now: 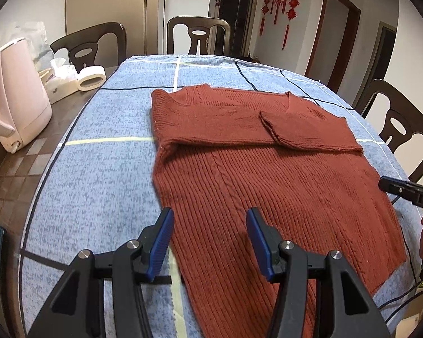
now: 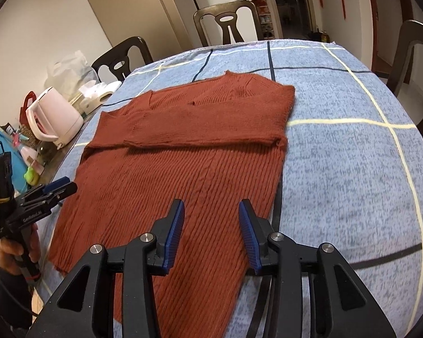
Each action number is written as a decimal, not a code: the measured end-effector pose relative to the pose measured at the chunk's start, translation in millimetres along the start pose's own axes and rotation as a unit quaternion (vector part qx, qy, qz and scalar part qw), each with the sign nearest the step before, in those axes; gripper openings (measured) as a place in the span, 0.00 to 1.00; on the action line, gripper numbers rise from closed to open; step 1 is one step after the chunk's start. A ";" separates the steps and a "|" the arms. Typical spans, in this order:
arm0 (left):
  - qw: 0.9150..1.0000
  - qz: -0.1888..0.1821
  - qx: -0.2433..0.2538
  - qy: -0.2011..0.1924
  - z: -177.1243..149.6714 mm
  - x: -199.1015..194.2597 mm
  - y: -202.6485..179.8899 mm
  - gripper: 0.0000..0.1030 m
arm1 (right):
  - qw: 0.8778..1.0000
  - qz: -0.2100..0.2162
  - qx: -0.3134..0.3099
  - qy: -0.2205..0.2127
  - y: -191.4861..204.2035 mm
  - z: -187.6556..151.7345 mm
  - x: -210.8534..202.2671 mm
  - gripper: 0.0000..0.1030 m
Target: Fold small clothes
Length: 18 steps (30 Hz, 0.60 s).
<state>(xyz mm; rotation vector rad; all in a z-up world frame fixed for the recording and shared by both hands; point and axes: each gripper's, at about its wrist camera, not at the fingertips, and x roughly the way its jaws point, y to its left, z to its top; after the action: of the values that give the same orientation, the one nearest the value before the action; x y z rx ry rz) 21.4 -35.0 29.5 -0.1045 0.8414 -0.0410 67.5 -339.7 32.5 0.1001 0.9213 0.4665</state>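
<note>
Rust ribbed sweater (image 1: 268,174) lying sleeves-folded on the plaid cloth (image 1: 98,169), your left gripper (image 1: 210,239) and right gripper (image 2: 211,235) hovering wide open, empty, over its hem, pink kettle (image 1: 14,95) sitting left of the sweater.

Your left gripper (image 1: 208,239) and right gripper (image 2: 210,232) hang with jaws apart over the near hem of the rust sweater (image 1: 268,183), which lies flat across the blue checked cloth (image 1: 98,169). To your left, bare cloth runs beside the sweater, but a pink kettle (image 1: 14,98), tape roll (image 1: 91,79) and tissue box (image 1: 60,83) crowd the table's edge. To your right the cloth (image 2: 352,169) lies open. Chairs (image 1: 198,33) ring the far side.
</note>
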 end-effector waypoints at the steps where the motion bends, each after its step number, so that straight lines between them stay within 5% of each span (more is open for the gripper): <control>1: 1.000 -0.003 -0.003 0.000 -1.7 -0.8 0.6 0.54 | 1.000 0.002 0.000 0.003 0.4 -2.9 -0.4 0.40; 13: 0.999 -0.013 -0.039 0.013 -21.6 -9.2 16.7 0.54 | 1.000 -0.003 0.014 0.000 -7.2 -27.1 -14.7 0.47; 18: 0.997 -0.044 -0.067 0.014 -33.6 -17.6 21.2 0.54 | 0.999 0.008 0.030 0.007 -15.6 -38.3 -20.0 0.47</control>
<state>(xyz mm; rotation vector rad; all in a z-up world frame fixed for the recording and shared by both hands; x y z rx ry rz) -15.4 -15.2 18.0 -0.2683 0.8668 -0.0690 32.5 -366.5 19.7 0.1597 0.9497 0.4541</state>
